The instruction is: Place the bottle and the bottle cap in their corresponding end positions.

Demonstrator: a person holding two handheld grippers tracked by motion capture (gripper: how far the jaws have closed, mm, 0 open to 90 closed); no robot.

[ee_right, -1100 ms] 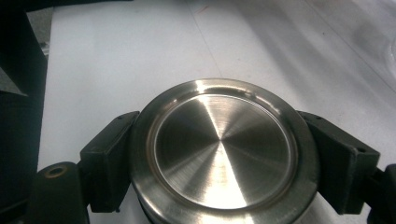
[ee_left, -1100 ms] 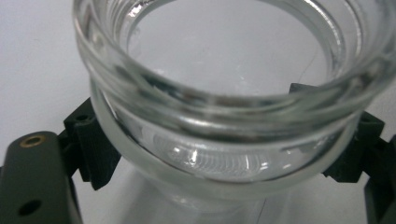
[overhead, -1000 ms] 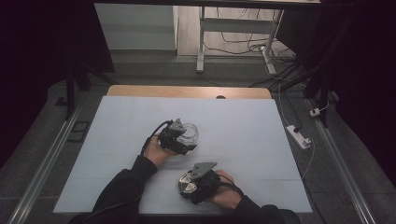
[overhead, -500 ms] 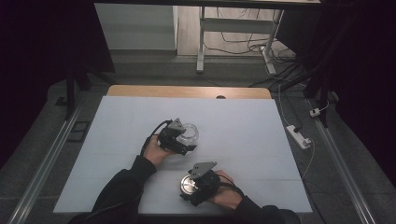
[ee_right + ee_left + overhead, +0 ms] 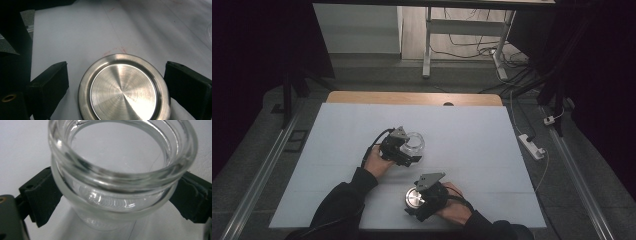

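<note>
Nearest the person, at the front of the white tabletop (image 5: 472,135), the right tongs (image 5: 419,200) lay low over a round metal lid (image 5: 414,199) that rested flat on the surface. In the right gripper view the lid (image 5: 123,88) sat between the two black jaws, which stood spread on either side of it with bare tabletop showing between the left jaw and the rim; the right jaw stood just beside the rim, and contact there could not be judged. The right hand (image 5: 453,206) held the tool from behind, its dark sleeve (image 5: 492,230) entering from the bottom edge. Farther in, near the middle of the tabletop, the left tongs (image 5: 408,150) were clamped on a clear glass jar (image 5: 413,143), which stood upright and open-mouthed. In the left gripper view the jaws pressed against opposite sides of the jar (image 5: 120,172) just below its thick threaded rim. The left hand (image 5: 377,162) gripped that tool from the near side. Jar and lid lay apart from one another. Beyond the far wooden edge (image 5: 412,98) of the tabletop, a grey floor (image 5: 377,75) carried loose cables (image 5: 472,45) and a white frame leg (image 5: 428,40).
</note>
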